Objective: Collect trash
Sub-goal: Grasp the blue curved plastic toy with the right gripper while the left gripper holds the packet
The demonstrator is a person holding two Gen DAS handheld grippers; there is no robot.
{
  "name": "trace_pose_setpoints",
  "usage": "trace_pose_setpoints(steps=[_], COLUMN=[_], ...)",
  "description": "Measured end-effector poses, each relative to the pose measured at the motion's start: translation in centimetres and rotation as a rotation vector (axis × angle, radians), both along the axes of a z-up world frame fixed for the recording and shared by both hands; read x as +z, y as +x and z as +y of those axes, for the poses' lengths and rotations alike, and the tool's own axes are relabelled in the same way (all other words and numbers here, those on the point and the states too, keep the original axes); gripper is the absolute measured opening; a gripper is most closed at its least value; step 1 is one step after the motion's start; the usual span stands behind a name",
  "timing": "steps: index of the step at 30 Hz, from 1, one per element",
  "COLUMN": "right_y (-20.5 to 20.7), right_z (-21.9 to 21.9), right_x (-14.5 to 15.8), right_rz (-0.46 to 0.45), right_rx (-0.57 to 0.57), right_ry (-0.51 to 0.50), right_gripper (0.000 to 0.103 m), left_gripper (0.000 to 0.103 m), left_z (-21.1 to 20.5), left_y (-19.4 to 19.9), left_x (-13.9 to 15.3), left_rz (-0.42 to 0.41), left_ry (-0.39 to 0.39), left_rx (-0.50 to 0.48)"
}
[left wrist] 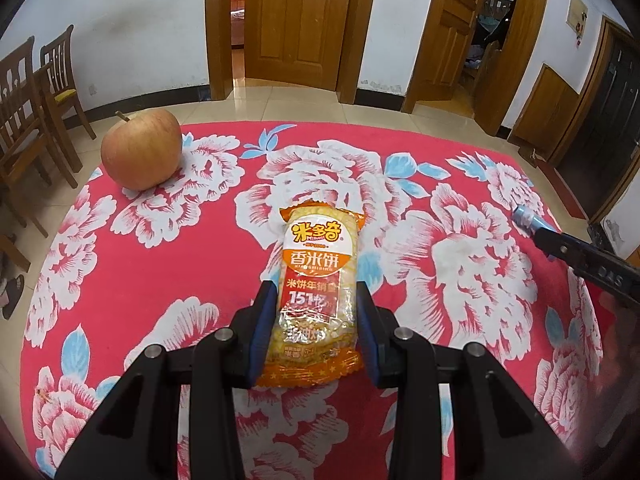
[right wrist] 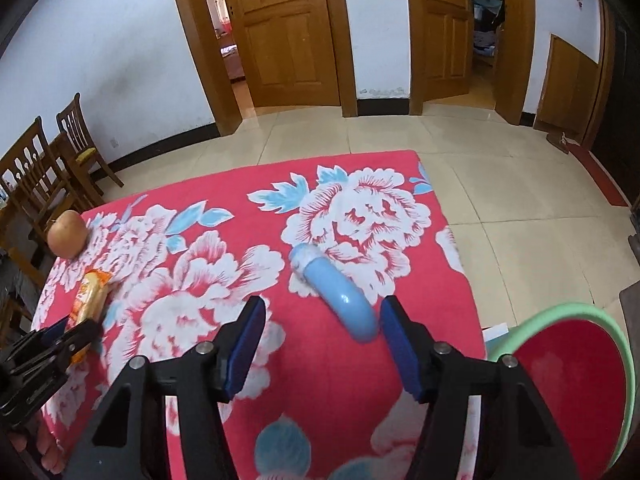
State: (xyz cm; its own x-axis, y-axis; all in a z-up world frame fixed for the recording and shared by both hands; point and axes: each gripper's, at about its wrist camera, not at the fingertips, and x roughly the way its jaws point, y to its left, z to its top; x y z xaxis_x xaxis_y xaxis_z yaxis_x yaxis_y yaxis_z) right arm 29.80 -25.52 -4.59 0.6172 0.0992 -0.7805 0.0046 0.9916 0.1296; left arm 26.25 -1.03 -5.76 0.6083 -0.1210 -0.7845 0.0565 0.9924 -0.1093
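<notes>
Black arms of the left gripper (left wrist: 316,300) fill the bottom of its own view, and its two blue pads sit tight against the sides of a snack packet (left wrist: 316,280), pinching it near its lower end while the packet lies lengthwise on the red flowered tablecloth (left wrist: 120,280), orange crimped edge pointing away. Off to the far left on that cloth sits an apple (left wrist: 141,148), stem up, well apart from the packet. Over on the right side, the right gripper (right wrist: 322,326) hangs with its jaws spread, and a blue tube (right wrist: 340,292) lies between them on the cloth; its near end sits just beside the right-hand pad, though whether it touches is hard to say, and the left-hand pad stands clear of it. The tube's far end carries a whitish, crumpled cap. At the table's right edge, below the gripper, a green-rimmed basin (right wrist: 560,312) with a red inside shows. Wooden chairs (right wrist: 48,168) stand by the wall at left, and wooden doors (right wrist: 280,32) behind.
</notes>
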Motion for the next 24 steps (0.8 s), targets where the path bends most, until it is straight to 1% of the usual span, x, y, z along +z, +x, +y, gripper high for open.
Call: trace_pose_setpoints(steps=[1,3,4,5,7,8,10,12,15,18,24], right_y=[0.3,0.8,0.8,0.9,0.9,0.9,0.7,0.4,-0.3,-1.9,-6.4], right_z=[-0.2,-0.6,-0.6,-0.7,-0.8,-0.8,-0.9,-0.9,-0.7,-0.4,-0.2], right_x=[-0.3,-0.9,-0.8,-0.9,-0.8,-0.8,-0.9,-0.8,-0.5,0.4,2.5], right_rz=[0.006,0.018,0.003,0.007,0.006,0.006,0.000,0.003,-0.004,-0.035,-0.072], right_rx=[-0.005,-0.015,-0.017,-0.018,-0.021,-0.021,-0.022,-0.021,-0.020,-0.017,-0.033], right_ry=[0.005,0.018,0.009,0.009,0.010,0.008,0.007,0.015,0.018,0.026,0.063], right_gripper=[0.060,0.054,0.052,0.049,0.039,0.032,0.029,0.020,0.020,0.020,0.020], left_gripper=[0.039,0.039,0.039,0.039,0.039,0.039,0.039,0.039,0.039,0.039,0.039], left_z=[0.0,-0.1,-0.1,-0.2,-0.3,-0.4,-0.5,-0.7,-0.7,-0.8,-1.5], left_y=[0.0,0.0,0.0,0.0,0.0,0.0,-0.1,0.0,-0.2,-0.3,-0.8], left_x=[0.0,-0.1,-0.1,-0.1,-0.2,-0.2,-0.2,-0.2,-0.1,0.2,0.6], left_rz=[0.001,0.001,0.000,0.000,-0.002,-0.003,-0.004,-0.005,-0.008,-0.014,-0.027], left_ry=[0.001,0.004,0.004,0.005,0.008,0.011,0.015,0.015,0.012,0.008,0.019], left_rx=[-0.001,-0.001,-0.001,-0.002,-0.004,-0.005,-0.009,-0.014,-0.019,-0.023,-0.042])
